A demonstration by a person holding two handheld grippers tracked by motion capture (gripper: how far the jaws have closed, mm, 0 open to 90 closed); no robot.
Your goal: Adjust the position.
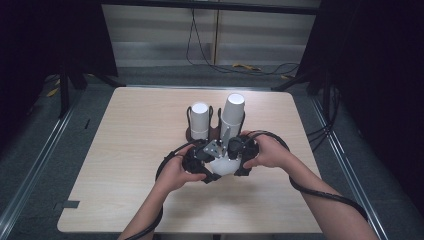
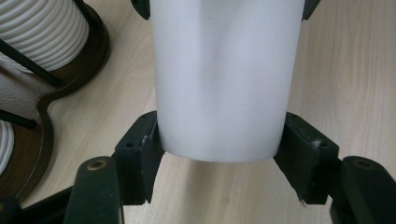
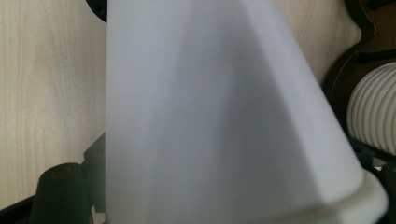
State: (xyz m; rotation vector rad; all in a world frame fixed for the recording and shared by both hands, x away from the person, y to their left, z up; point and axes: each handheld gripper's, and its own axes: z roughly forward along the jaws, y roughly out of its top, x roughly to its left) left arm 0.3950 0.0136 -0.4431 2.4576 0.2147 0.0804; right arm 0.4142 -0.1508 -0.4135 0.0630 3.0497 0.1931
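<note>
In front of the dark cup rack [image 1: 200, 134], near the middle of the pale wooden surface [image 1: 125, 165], I held a white paper cup [image 1: 223, 165] lying on its side between my two grippers. My left gripper [image 1: 212, 170] was pinching that cup: in the left gripper view its two black pads [image 2: 144, 154] pressed against the smooth white cup [image 2: 224, 79] on both sides, close to the cup's end. My right gripper [image 1: 235, 159] sat just right of the left one, on the same cup. In the right gripper view the cup [image 3: 219, 116] was so near that it hid most of the jaws, so I could not tell whether they were pressed on it or spread. The rack stood just behind my hands, holding two stacks of white cups, a shorter stack [image 1: 199, 119] on its left and a taller stack [image 1: 232, 114] on its right. The left gripper view showed the ribbed sides of a racked stack [image 2: 37, 32] just left of the held cup.
</note>
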